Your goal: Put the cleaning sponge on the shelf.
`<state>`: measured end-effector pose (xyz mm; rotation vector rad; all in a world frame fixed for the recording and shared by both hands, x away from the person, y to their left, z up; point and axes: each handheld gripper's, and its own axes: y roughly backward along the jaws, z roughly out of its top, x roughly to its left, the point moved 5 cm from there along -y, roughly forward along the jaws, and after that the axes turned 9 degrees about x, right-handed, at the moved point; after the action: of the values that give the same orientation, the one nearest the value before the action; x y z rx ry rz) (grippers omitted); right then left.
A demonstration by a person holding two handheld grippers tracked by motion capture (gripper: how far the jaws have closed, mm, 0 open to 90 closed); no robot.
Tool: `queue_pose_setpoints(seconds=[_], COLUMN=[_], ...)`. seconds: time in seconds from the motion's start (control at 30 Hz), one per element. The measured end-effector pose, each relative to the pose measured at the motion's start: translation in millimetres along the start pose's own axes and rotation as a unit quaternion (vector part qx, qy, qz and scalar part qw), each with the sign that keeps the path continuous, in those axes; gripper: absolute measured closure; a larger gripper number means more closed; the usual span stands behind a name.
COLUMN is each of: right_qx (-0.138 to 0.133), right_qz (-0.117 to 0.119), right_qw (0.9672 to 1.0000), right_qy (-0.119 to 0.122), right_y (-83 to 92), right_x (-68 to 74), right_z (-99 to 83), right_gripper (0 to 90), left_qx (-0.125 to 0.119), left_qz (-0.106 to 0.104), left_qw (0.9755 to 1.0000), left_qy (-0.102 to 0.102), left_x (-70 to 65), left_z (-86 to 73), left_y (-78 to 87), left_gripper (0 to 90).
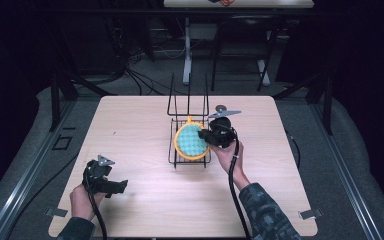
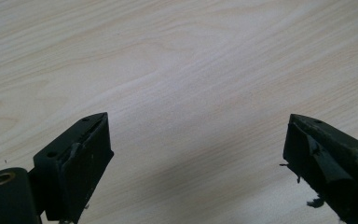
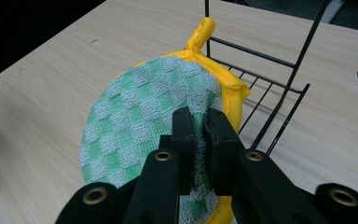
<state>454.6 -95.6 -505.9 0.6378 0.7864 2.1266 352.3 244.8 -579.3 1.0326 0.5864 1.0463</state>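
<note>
A round pot holder [image 1: 190, 141] with a green checked face, yellow rim and a yellow loop lies tilted over a black wire rack [image 1: 189, 107] at the table's middle. My right gripper [image 1: 211, 136] is shut on the pot holder's right edge. In the right gripper view the cloth [image 3: 140, 116] is pinched between the two black jaws, with my right gripper [image 3: 200, 122] at its near edge. My left gripper [image 1: 116, 187] rests low near the table's front left, open. The left gripper view has my left gripper [image 2: 196, 140] standing wide apart over bare wood, nothing between the jaws.
The light wooden table [image 1: 130, 125] has free surface all around the rack. A small round metal disc [image 1: 221, 108] lies behind the right gripper, near the rack's far right. Beyond the table are dark floor, cables and another desk's legs.
</note>
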Motion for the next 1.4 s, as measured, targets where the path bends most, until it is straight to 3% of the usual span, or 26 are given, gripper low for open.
queue_pose_setpoints(seconds=[0.3,0.4,0.93,1.4], right_qx=[0.004,0.004,0.028,0.035], right_qz=[0.003,0.008,-0.020,-0.022], right_qw=[1.0000,0.9999,0.9993,0.9982], right_qy=[-0.008,-0.014,-0.017,-0.044], right_y=[-8.7,-12.2,-34.3,-45.8], right_x=[-1.2,0.5,-0.1,-8.1], right_z=[-4.8,-5.0,-7.0,-10.6], right_gripper=[83.5,83.4,82.8,83.0], left_qx=[-0.001,-0.005,-0.004,-0.001], left_qz=[0.000,-0.011,-0.015,-0.017], left_qw=[1.0000,0.9999,0.9999,0.9999], left_qy=[0.001,0.001,-0.001,-0.002], left_x=[-0.4,-0.9,-0.9,-0.4], left_z=[0.2,0.4,-1.8,-3.2], left_y=[-0.2,0.4,0.7,-0.3], left_gripper=[7.6,6.7,5.5,5.1])
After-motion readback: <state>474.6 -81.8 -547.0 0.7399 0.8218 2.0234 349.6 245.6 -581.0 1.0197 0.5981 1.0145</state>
